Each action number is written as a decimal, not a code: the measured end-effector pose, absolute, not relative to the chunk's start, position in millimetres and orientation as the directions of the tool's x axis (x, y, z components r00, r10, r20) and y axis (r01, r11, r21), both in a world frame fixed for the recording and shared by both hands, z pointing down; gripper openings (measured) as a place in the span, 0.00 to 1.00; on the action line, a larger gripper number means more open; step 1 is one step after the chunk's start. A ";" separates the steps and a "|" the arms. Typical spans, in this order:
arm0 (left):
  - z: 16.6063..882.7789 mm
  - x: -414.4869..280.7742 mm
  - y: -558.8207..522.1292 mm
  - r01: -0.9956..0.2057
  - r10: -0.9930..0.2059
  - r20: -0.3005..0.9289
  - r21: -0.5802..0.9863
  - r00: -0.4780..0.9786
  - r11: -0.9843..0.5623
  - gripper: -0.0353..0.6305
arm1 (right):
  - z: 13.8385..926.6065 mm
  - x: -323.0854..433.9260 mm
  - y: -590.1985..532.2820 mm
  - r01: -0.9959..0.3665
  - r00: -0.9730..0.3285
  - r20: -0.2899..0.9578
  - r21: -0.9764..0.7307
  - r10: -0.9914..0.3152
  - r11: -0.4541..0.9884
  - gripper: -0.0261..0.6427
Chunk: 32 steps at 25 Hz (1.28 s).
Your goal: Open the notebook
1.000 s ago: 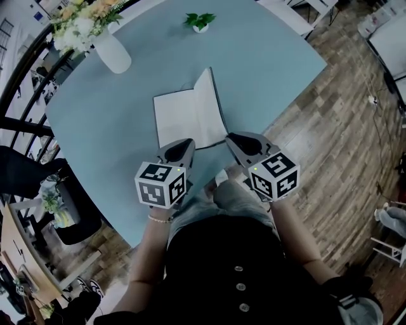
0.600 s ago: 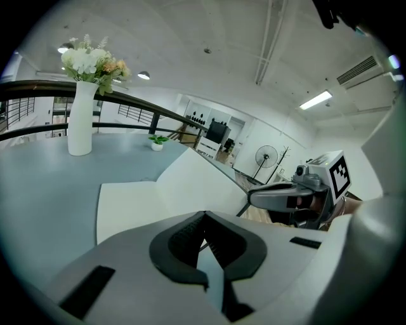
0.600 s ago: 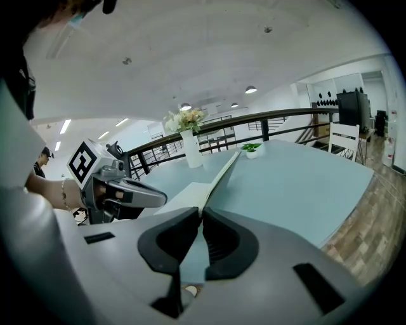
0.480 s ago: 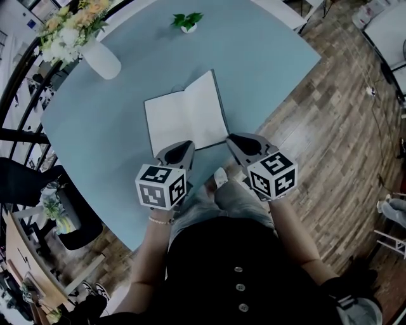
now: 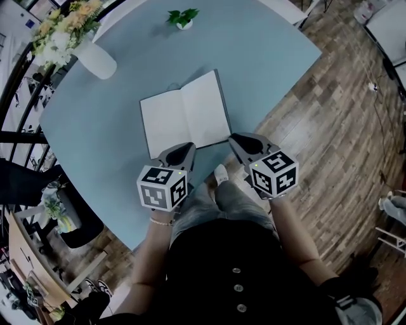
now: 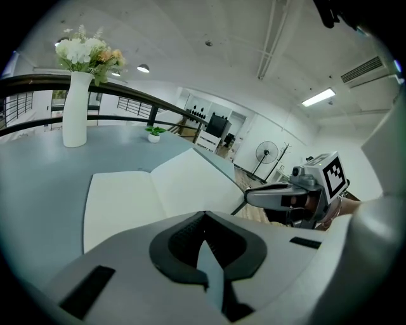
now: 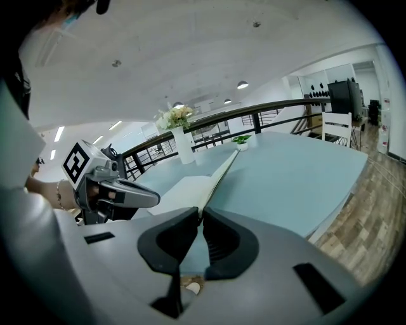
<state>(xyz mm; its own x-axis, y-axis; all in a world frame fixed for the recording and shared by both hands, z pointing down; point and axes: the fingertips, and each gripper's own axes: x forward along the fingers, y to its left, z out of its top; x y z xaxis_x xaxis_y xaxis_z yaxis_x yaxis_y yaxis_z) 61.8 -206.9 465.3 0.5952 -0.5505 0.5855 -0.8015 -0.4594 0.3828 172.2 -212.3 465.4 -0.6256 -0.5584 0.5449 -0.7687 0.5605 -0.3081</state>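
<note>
The notebook (image 5: 184,114) lies open on the blue-grey table (image 5: 266,57), showing two blank white pages (image 6: 158,190). In the right gripper view its right half (image 7: 219,181) shows edge-on and still slightly raised. My left gripper (image 5: 190,147) is at the notebook's near edge, jaws shut and empty (image 6: 204,214). My right gripper (image 5: 233,138) is just off the near right corner, its jaws shut with nothing between them (image 7: 198,214). Each gripper shows in the other's view: the right gripper (image 6: 250,197) and the left gripper (image 7: 155,202).
A white vase with flowers (image 5: 95,60) stands at the table's far left. A small potted plant (image 5: 184,19) sits at the far edge. The table's near edge runs under my grippers, with wood floor (image 5: 330,127) to the right and a dark railing (image 5: 19,82) on the left.
The notebook's right half has dropped from nearly upright to lying open. Both grippers stayed near the notebook's front edge, drawing back slightly.
</note>
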 end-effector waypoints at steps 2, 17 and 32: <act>467.1 63.1 -207.5 -0.802 -0.548 0.589 0.385 0.594 -0.456 0.08 | 469.2 175.1 -213.0 -0.772 -0.622 0.549 -0.313 -0.557 0.553 0.09; 488.5 79.1 -208.9 -0.791 -0.494 0.626 0.392 0.603 -0.470 0.08 | 497.8 195.7 -215.1 -0.800 -0.581 0.604 -0.299 -0.545 0.521 0.09; 502.6 88.6 -205.5 -0.779 -0.454 0.645 0.407 0.614 -0.476 0.08 | 527.7 208.3 -217.4 -0.823 -0.543 0.652 -0.291 -0.529 0.487 0.09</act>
